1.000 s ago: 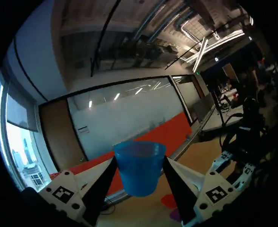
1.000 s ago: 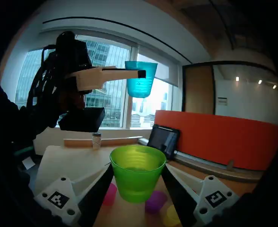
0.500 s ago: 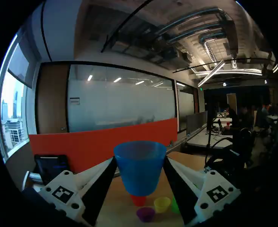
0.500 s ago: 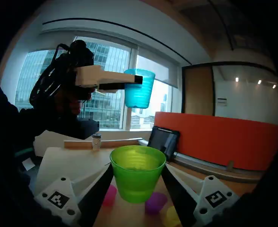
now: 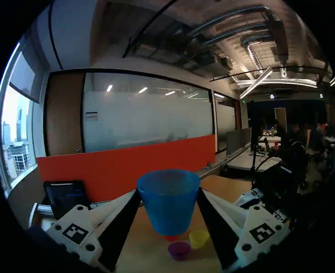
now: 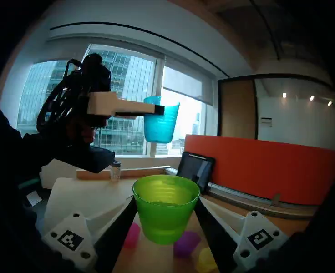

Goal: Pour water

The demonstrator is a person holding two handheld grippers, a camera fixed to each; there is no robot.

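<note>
In the left gripper view my left gripper [image 5: 168, 202] is shut on a blue plastic cup [image 5: 168, 200], held upright above the wooden table [image 5: 144, 250]. In the right gripper view my right gripper [image 6: 166, 209] is shut on a green cup [image 6: 166, 207] with liquid low inside it. That same view shows the blue cup [image 6: 159, 119] up and to the left of the green one, slightly tilted, gripped by the other white gripper [image 6: 122, 107] with a hand behind it. Part of the right gripper [image 5: 267, 218] appears at the right edge of the left gripper view.
Small purple [image 5: 179, 250], yellow [image 5: 198, 237] and red [image 5: 170, 237] cups stand on the table under the blue cup. A tablet [image 6: 195, 169] leans against the orange partition [image 6: 276, 168]. A small jar [image 6: 116, 170] and a wooden strip [image 6: 122, 172] lie by the window.
The left gripper has levelled out from a steep tilt, and the blue cup has come down and nearer to the green cup. The right gripper has held still.
</note>
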